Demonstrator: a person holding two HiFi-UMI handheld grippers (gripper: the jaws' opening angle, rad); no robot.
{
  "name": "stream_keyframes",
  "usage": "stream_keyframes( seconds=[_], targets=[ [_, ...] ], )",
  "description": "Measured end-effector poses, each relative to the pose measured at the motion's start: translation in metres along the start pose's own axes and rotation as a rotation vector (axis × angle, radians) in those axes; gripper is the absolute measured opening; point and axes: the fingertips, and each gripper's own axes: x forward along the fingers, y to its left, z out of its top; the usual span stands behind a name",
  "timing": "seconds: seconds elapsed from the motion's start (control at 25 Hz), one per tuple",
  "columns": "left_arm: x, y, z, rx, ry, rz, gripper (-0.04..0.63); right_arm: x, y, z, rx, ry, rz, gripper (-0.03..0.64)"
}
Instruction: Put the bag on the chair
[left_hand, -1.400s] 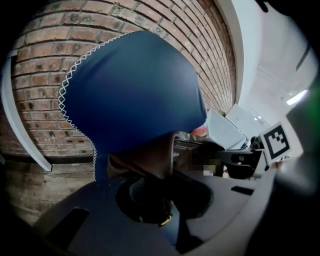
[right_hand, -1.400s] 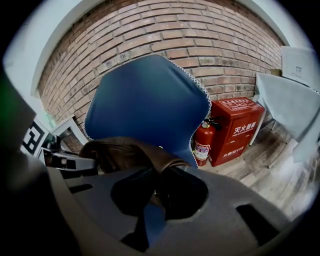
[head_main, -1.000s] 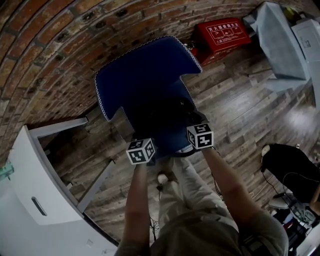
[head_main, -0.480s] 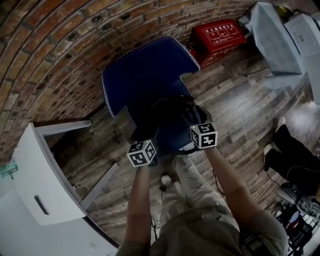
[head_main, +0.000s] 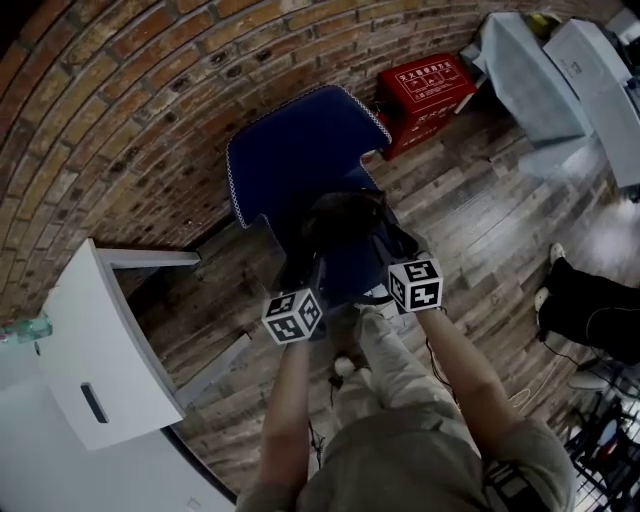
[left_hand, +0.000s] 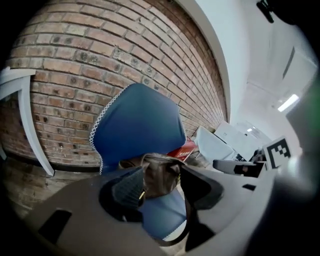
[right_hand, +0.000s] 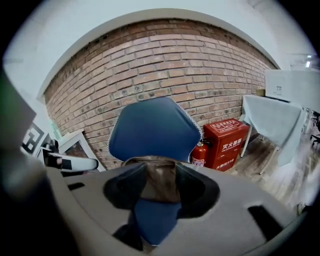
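**Head view.**
- Chair (head_main: 300, 140): a curved shell back and seat covered in blue fabric, with white stitching along the rim. It is set close to a brick wall (head_main: 120, 120) on a plank floor (head_main: 480, 230).
- Bag (head_main: 345, 215): dark brown, soft and slumped, with a leather-like sheen. It is laid on the seat near the back, so the placing is judged done.
- Strap (head_main: 375, 297): a thin dark loop, draped over the seat's front edge.
- Left gripper (head_main: 298, 285) and right gripper (head_main: 402, 255): each is held just short of the bag, one to each side. The pairing is judged to suit a limp load that sags if it is carried from one point.
- Box (head_main: 425, 85): red and hard-sided, with white print, set by the wall.

**Left gripper view.**
- The jaws are seen moderately apart and have just been closing from a wider spread.
- The bag (left_hand: 160, 175) is framed in the gap but rests beyond it on the blue seat. No pad is pressed on it and nothing is held.
- The strap (left_hand: 187, 220) is seen curving down past the inner side of one jaw. Whether it touches that jaw cannot be told.

**Right gripper view.**
- The jaws are likewise parted to a middling width and have just been closing.
- The bag (right_hand: 160, 180) shows between them, creased and matt brown, but it lies farther off on the seat and is not gripped.
- An extinguisher (right_hand: 200, 152) is noted beside the box (right_hand: 227, 142).
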Motion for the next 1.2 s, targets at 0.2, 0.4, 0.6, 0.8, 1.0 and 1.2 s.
stream_keyframes(
  seconds=[0.2, 0.4, 0.6, 0.8, 1.0, 1.2],
  targets=[
    [-0.048, -0.024, 0.004, 0.030, -0.031, 0.000, 0.130, -0.053, 0.025, 0.009, -0.032, -0.044, -0.003, 0.056],
    [-0.098, -0.037, 0.012, 0.046, -0.091, 0.030, 0.042, -0.105, 0.047, 0.012, -0.041, -0.075, -0.022, 0.015],
    [-0.143, -0.054, 0.013, 0.040, -0.136, 0.016, 0.018, -0.150, 0.067, 0.013, -0.028, -0.111, -0.011, 0.006],
    [-0.180, -0.076, 0.004, 0.083, -0.138, -0.006, 0.009, -0.188, 0.091, 0.014, -0.053, -0.145, 0.025, 0.005],
    [-0.217, -0.090, 0.000, 0.077, -0.154, -0.031, 0.006, -0.223, 0.113, 0.012, -0.051, -0.164, 0.064, 0.005],
    [-0.252, -0.100, -0.006, 0.097, -0.149, -0.067, 0.005, -0.253, 0.132, 0.009, -0.074, -0.189, 0.082, 0.005]
  ],
)
